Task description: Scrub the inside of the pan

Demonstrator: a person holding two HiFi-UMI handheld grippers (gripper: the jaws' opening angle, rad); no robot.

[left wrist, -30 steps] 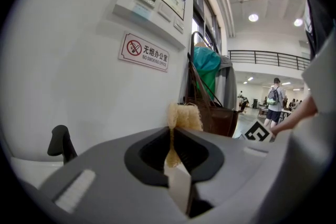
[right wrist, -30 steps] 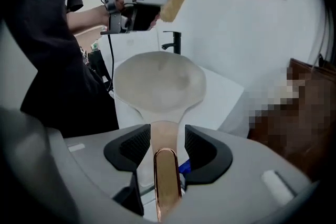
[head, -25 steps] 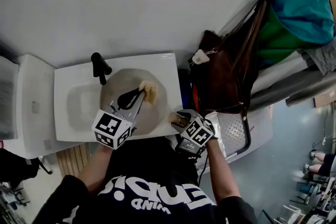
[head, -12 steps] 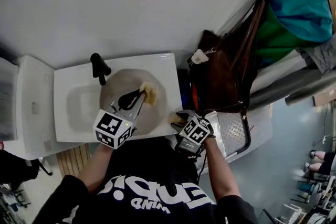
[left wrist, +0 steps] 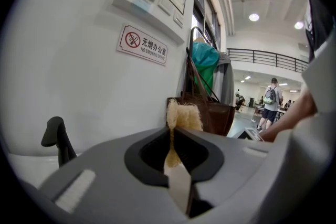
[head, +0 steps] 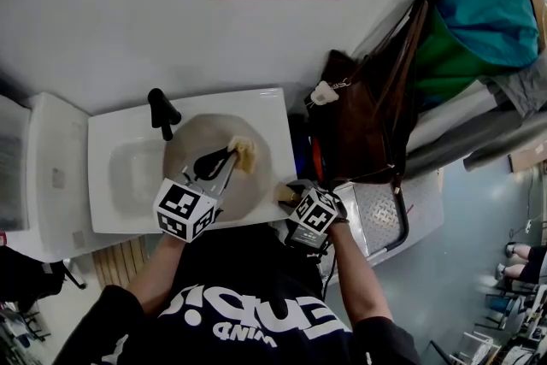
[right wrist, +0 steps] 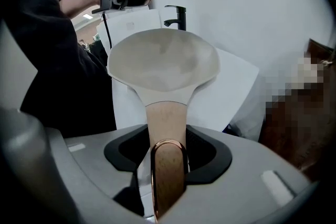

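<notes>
Scrubber [left wrist: 184, 116] pinched in left tongs [left wrist: 171, 134] has barely shifted over pan [right wrist: 163, 63], right tongs [right wrist: 167, 145] still clamping its handle [right wrist: 165, 118].

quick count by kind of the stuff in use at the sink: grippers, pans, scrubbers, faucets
hand-held grippers: 2 (left hand-held gripper, right hand-held gripper)
pan: 1
scrubber: 1
faucet: 1
total: 5
</notes>
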